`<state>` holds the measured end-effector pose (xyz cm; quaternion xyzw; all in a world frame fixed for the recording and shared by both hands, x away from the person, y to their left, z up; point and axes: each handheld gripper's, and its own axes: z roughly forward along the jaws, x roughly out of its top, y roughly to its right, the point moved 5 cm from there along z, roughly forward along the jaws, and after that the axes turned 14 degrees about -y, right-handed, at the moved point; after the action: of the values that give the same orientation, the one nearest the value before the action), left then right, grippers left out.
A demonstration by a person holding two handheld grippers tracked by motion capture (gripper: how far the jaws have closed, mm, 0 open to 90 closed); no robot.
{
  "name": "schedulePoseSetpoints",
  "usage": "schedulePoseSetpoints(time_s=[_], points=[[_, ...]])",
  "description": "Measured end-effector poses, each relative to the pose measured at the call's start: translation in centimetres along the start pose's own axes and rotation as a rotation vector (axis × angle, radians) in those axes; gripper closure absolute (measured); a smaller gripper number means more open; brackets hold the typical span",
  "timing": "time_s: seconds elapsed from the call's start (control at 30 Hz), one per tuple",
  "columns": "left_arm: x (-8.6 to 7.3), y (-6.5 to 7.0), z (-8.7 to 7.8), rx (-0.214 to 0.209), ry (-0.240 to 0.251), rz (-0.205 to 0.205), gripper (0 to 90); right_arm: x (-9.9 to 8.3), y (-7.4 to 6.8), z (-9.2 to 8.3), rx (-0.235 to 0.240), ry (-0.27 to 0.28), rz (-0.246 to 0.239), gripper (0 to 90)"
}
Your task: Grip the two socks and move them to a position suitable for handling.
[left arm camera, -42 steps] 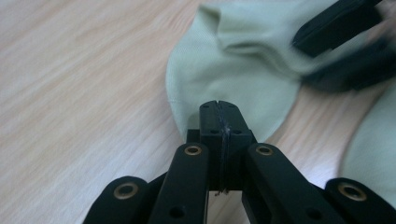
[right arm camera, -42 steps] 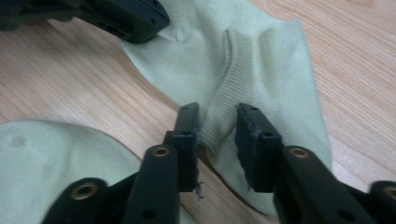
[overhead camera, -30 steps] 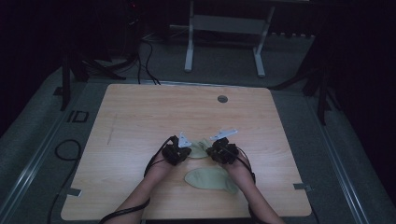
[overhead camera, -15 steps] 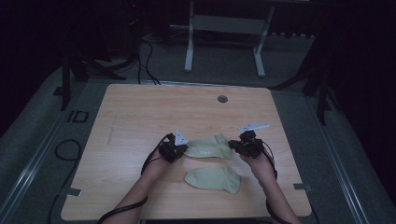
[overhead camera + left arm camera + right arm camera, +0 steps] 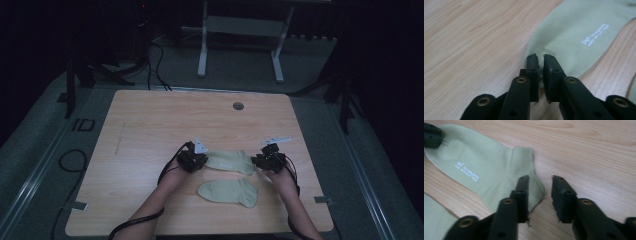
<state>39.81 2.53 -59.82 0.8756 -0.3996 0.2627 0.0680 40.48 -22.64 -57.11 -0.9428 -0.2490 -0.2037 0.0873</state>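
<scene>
Sock [image 5: 231,161] toe pinched by left hand-held gripper [image 5: 539,65], right hand-held gripper [image 5: 539,185] spread over its cuff edge

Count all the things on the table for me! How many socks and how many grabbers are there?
Socks: 2, one between the grippers and one nearer the person
Grippers: 2, the left gripper and the right gripper
Total: 4

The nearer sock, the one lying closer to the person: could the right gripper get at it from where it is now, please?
Probably yes. The right gripper is open and holds nothing, and the nearer sock lies flat on bare table beside that hand, with nothing between them. The left gripper pinches the farther sock.
</scene>
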Motion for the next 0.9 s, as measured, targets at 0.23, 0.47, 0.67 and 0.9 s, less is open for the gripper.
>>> schedulePoseSetpoints(time_s=[0.23, 0.47, 0.67, 0.9], points=[[0.0, 0.3, -1.1, -0.047, 0.016, -0.06, 63.7, -0.2, -0.6, -0.2, 0.033, -0.005, -0.026, 49.7], [-0.7, 0.6, -3.5, -0.084, 0.019, -0.082, 51.1, -0.6, -1.2, -0.5, 0.033, -0.005, -0.072, 35.6], [-2.1, 1.3, -4.8, -0.104, -0.005, -0.06, 49.6, -1.2, -1.9, -1.2, 0.036, 0.004, -0.103, 27.8], [-3.9, 2.7, -6.7, -0.17, 0.01, -0.079, 45.4, -2.2, -3.3, -2.0, 0.113, 0.01, -0.108, 31.8]])
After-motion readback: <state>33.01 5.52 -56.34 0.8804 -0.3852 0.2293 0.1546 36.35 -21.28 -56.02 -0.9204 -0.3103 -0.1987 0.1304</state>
